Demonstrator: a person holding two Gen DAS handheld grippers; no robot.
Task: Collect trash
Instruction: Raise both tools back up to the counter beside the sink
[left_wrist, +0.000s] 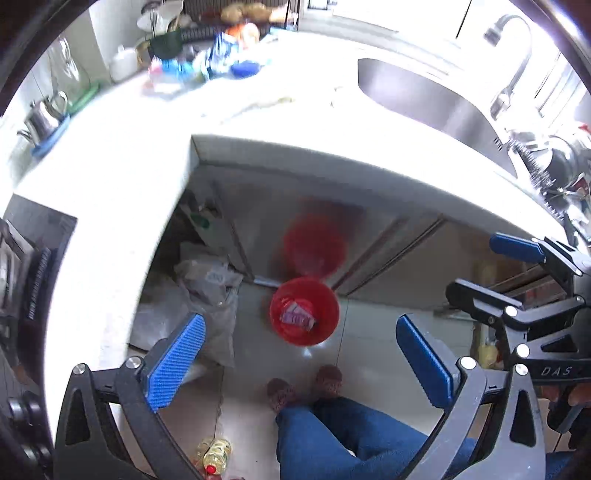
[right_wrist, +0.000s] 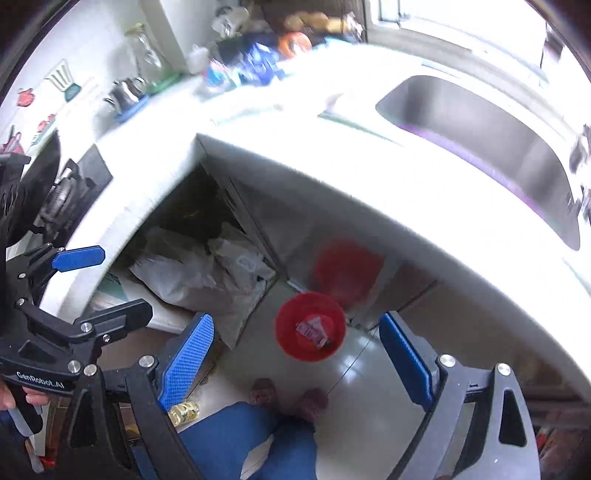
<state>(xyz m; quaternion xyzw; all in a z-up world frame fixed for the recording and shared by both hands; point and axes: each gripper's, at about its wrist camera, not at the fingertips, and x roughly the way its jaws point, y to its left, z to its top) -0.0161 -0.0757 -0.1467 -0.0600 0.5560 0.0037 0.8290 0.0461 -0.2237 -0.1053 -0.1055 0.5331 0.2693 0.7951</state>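
Below, a red bin (left_wrist: 304, 312) stands on the tiled kitchen floor just in front of the cabinet doors, a crumpled purple wrapper (left_wrist: 295, 316) lying inside it. Both the left gripper (left_wrist: 301, 363) and the right gripper (right_wrist: 295, 358) hang above it with blue pads spread apart, empty, beside the white counter (left_wrist: 258, 122).

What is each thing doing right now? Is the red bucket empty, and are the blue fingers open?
Round red plastic bucket: upright on the floor, a crumpled purple wrapper inside.
Left gripper: blue fingers wide open, holding nothing.
Right gripper: blue fingers wide open, holding nothing.
Steel kitchen sink: looks empty.
Yellow oil bottle: lying on the floor.
Grey plastic bag: slumped under the counter.
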